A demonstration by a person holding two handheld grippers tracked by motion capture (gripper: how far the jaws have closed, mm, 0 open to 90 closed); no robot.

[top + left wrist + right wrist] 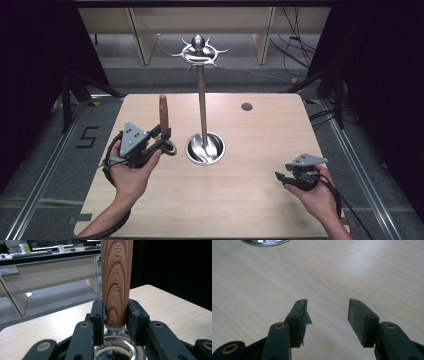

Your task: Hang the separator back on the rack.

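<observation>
A kitchen tool with a wooden handle (163,111) stands upright at the table's left, its steel end (170,148) below. My left gripper (159,137) is shut on the lower part of that handle (116,285), which bears the words "KITCHEN TOOL"; both pads press its sides, and a shiny steel part (117,351) shows just beneath. A steel hanger stand (202,100) rises from a round base (205,148) at the table's middle, with hooks at its top (199,51). My right gripper (278,177) rests low near the front right, open (327,311), nothing between its jaws.
The light wooden table (240,200) has a small dark round hole (246,106) at the back right. The stand's base edge (265,242) shows far off in the right gripper view. Desks and cables lie beyond the table; dark curtains flank both sides.
</observation>
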